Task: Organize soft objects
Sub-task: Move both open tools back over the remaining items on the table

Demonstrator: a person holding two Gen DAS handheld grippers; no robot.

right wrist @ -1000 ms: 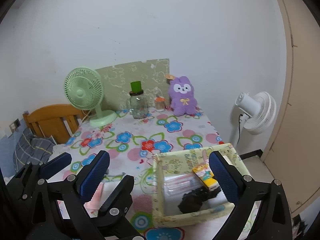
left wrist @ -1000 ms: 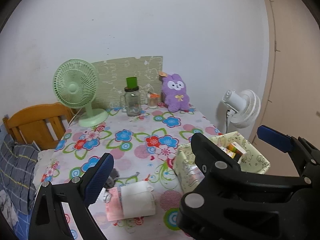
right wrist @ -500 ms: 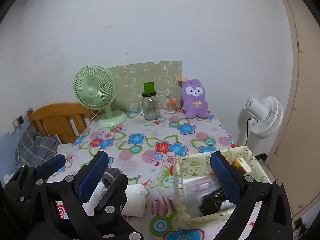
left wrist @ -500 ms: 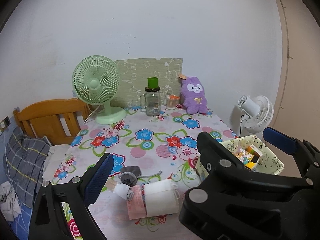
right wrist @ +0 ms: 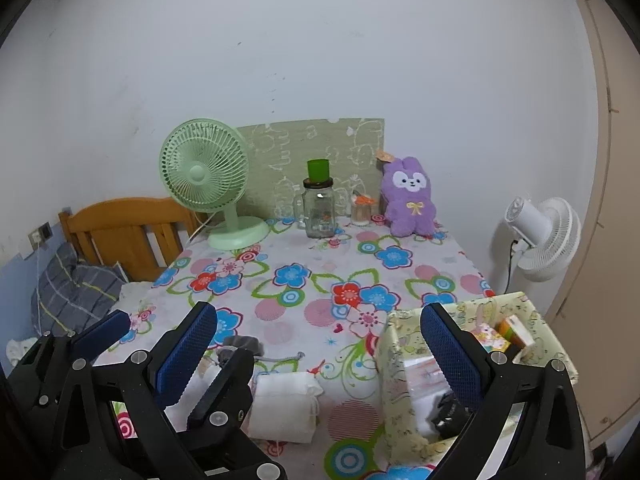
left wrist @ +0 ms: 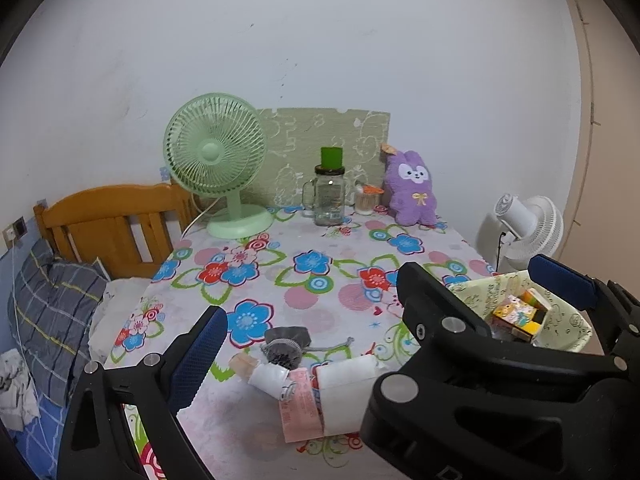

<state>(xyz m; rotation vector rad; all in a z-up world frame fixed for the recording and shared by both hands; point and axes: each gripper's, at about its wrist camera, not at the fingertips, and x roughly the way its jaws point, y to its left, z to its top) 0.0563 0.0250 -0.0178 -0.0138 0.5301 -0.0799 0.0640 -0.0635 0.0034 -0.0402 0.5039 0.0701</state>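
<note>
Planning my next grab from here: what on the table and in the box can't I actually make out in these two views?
- Box contents: the right gripper finger hides part in the right wrist view; a dark item stays unidentifiable.
- White roll: its right end is hidden behind a gripper in the left wrist view.
- Pink slip: print too small.
- Grey drawstring pouch: contents unseen.
- Left gripper: open, empty.

Tablecloth (right wrist: 320,256): white, blue/red/pink flowers, green leaf outlines. Far ahead of the grippers: mint-green fan (right wrist: 208,184), purple plush (right wrist: 408,200) with white face and yellow bow, clear jar (right wrist: 319,208) topped by green cup (right wrist: 318,170), olive board (right wrist: 312,156) with white doodles. Near left fingers (left wrist: 198,356), blue-padded on black: white cloth roll (left wrist: 344,392), pink slip (left wrist: 302,412), grey pouch (left wrist: 286,344). Right: pale yellow-green printed box (right wrist: 400,360).
</note>
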